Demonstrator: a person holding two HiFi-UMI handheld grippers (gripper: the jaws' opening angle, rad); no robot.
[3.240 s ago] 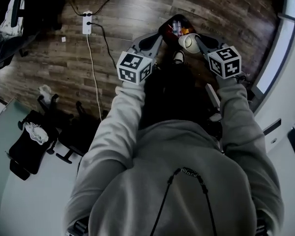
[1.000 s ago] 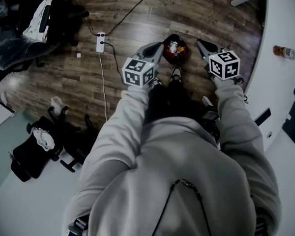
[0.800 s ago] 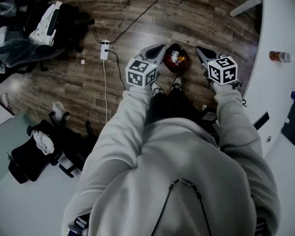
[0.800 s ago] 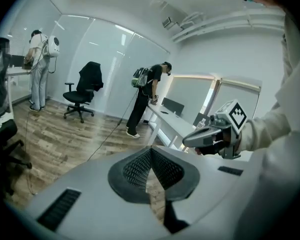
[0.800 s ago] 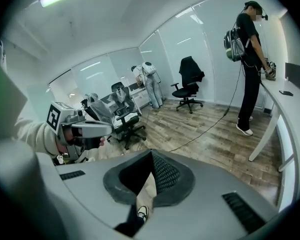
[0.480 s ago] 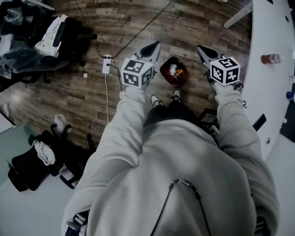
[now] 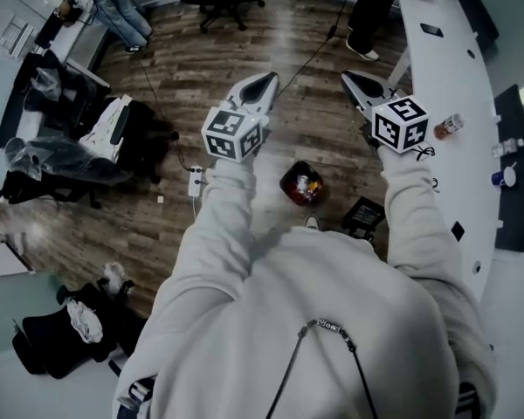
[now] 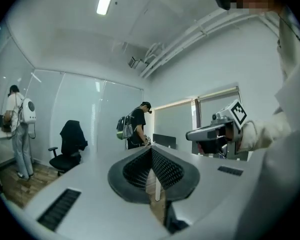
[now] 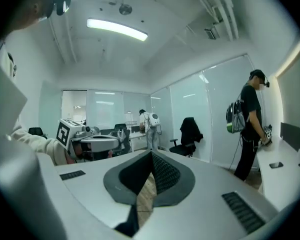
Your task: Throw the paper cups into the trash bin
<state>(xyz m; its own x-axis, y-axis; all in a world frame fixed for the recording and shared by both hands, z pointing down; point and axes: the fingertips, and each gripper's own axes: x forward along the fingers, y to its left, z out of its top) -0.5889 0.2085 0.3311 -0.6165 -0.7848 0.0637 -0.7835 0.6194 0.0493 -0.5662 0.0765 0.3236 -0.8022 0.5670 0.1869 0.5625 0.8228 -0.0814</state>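
Bin (image 7: 287, 180): on wood floor (image 7: 201, 59) just ahead of you, litter (image 7: 303, 187) inside.
Left gripper (image 7: 264, 80): your jaws closed, nothing held.
Right gripper (image 7: 349, 78): your jaws closed, nothing held.

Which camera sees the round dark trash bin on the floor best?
The head view: it looks straight down into the round dark trash bin on the wooden floor, with rubbish inside. The left and right gripper views point across the office and miss it.
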